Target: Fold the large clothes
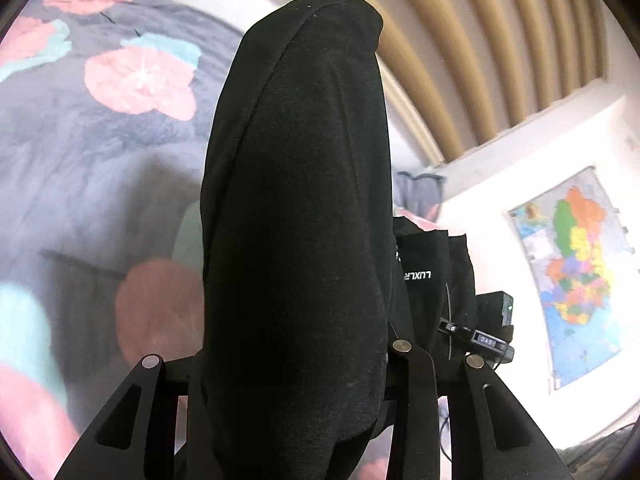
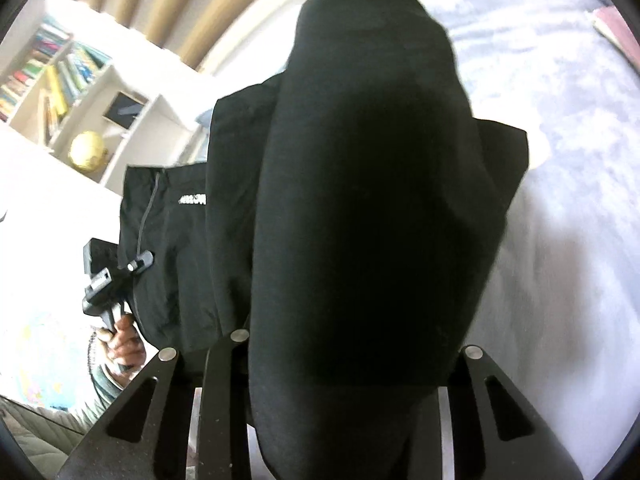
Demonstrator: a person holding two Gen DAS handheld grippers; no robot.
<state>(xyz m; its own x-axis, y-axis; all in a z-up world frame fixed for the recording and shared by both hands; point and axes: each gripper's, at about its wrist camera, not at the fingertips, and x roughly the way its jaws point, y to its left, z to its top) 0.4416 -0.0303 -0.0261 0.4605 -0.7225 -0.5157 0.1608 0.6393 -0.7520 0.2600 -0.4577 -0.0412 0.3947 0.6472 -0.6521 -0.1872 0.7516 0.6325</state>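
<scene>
A large black garment (image 1: 296, 220) fills the middle of the left wrist view, draped over my left gripper (image 1: 298, 360), which is shut on it; the fingertips are hidden under the cloth. In the right wrist view the same black garment (image 2: 360, 220) covers my right gripper (image 2: 348, 360), also shut on it. The cloth hangs stretched between the two, lifted above the bed. A white logo shows on the hanging part (image 1: 418, 275) and in the right view (image 2: 192, 199). The other gripper shows in each view: the right one (image 1: 486, 336), the left one (image 2: 106, 284) with the person's hand.
A grey bedspread with red flowers (image 1: 100, 140) lies below and to the left. A pale grey bedspread (image 2: 560, 160) lies to the right. A map poster (image 1: 576, 272) hangs on the white wall. A white bookshelf (image 2: 68, 92) with a yellow globe stands at left. Beige curtains (image 1: 500, 40) hang behind.
</scene>
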